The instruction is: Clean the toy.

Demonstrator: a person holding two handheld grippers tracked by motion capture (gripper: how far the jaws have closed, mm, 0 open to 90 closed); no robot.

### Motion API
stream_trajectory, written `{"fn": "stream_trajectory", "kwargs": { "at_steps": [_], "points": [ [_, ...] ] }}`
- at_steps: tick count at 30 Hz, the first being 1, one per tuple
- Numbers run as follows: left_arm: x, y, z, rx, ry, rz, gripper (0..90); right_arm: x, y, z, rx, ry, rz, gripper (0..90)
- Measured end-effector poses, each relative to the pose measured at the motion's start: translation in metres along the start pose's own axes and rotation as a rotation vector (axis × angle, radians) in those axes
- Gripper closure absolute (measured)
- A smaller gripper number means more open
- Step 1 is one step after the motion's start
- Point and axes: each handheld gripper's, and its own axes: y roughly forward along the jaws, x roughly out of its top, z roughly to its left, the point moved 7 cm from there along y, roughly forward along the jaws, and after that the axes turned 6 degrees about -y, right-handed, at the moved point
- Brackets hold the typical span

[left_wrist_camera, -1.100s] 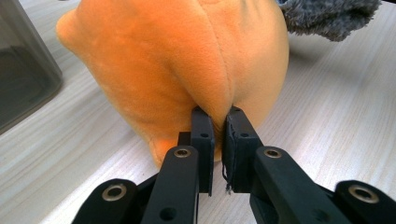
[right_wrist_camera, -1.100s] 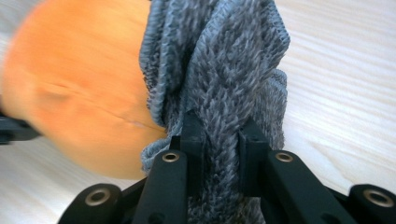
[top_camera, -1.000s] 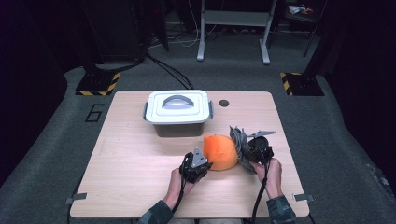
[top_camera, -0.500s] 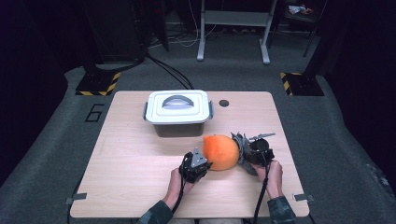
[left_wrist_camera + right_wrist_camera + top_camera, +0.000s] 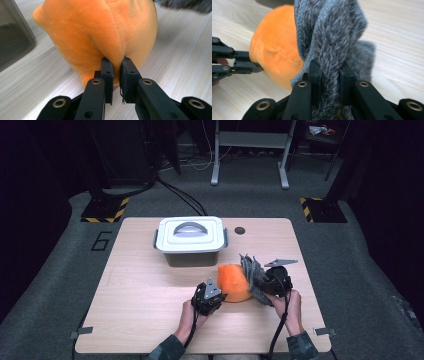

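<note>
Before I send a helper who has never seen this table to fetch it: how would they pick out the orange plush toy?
Start at the lidded grey box on the far side of the wooden table. Nearer the person, to its right, sits the orange plush toy, between the left gripper and right gripper. It is the one bright, round, smooth thing, beside shaggy grey fabric.

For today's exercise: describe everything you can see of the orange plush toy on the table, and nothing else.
The orange plush toy is a rounded, soft, short-piled fabric shape with stitched seams and a small bump at one side. It sits on the wooden table, in front of the lidded container. The left gripper pinches a fold of its plush at a seam. On its other side, grey knitted fabric lies against it, clamped in the right gripper.
</note>
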Motion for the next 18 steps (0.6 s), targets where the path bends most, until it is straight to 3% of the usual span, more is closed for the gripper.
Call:
{"fn": "stream_trajectory", "kwargs": {
  "at_steps": [2,9,18],
  "points": [
    [-0.0002,-0.0007,0.0001,-0.006,-0.012,-0.006,78.2,-0.0015,0.0055,0.0007,-0.008,0.007,0.012,76.1],
    [-0.0039,-0.0023,0.0031,0.037,-0.02,-0.026,59.2,0.0002,0.0086,-0.0025,-0.024,0.016,0.008,76.1],
    [-0.0067,-0.0002,0.0061,0.082,-0.016,-0.021,51.5,0.0017,0.012,-0.0043,-0.023,0.024,0.009,76.0]
  ]
}}
